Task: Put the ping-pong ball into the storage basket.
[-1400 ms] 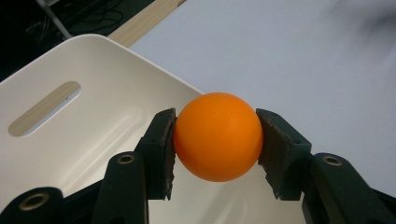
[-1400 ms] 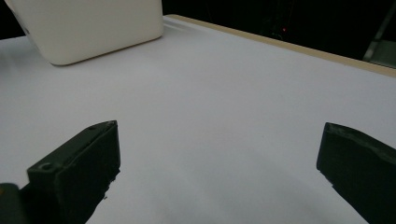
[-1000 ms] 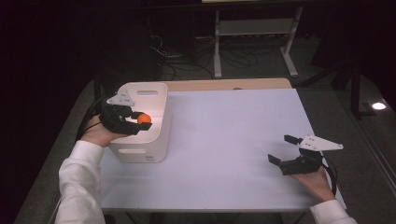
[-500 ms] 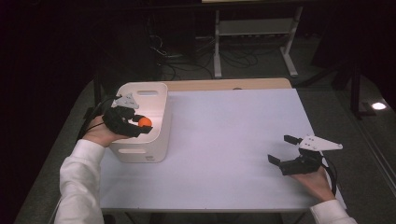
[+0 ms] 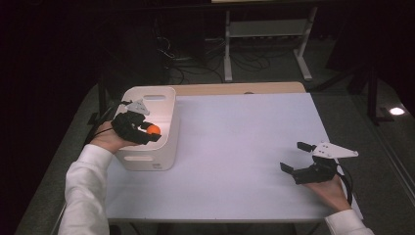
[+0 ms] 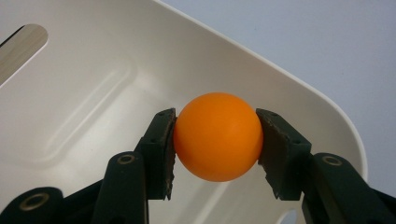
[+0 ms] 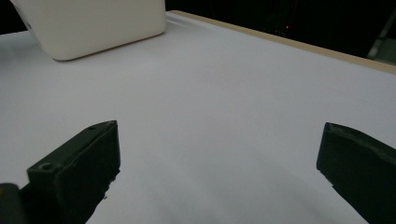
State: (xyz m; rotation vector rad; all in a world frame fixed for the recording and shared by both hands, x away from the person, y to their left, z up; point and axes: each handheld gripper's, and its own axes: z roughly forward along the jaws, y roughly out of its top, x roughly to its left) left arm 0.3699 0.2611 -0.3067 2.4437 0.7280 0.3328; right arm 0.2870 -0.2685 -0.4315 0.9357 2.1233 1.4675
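Note:
An orange ball (image 6: 218,136) is pinched between the two black jaws of my left gripper (image 6: 215,147), which is shut on it. In the high view that gripper (image 5: 149,133) holds the ball (image 5: 153,129) over the open inside of a white plastic bin (image 5: 161,152) at the table's left. The bin's pale floor and curved rim (image 6: 280,74) lie below the ball. Far off at the table's right, my right gripper (image 5: 296,157) rests low over the white tabletop, open, with nothing between its fingers (image 7: 81,170).
The white bin (image 7: 93,25) stands at the far left in the right gripper view. A white table surface (image 5: 244,147) stretches between the two hands. Beyond the table's wooden far edge (image 5: 235,88) are a metal stand and cables on a dark floor.
My left gripper has shifted slightly farther over the bin with the orange ball in it. The right gripper has stayed where it was.

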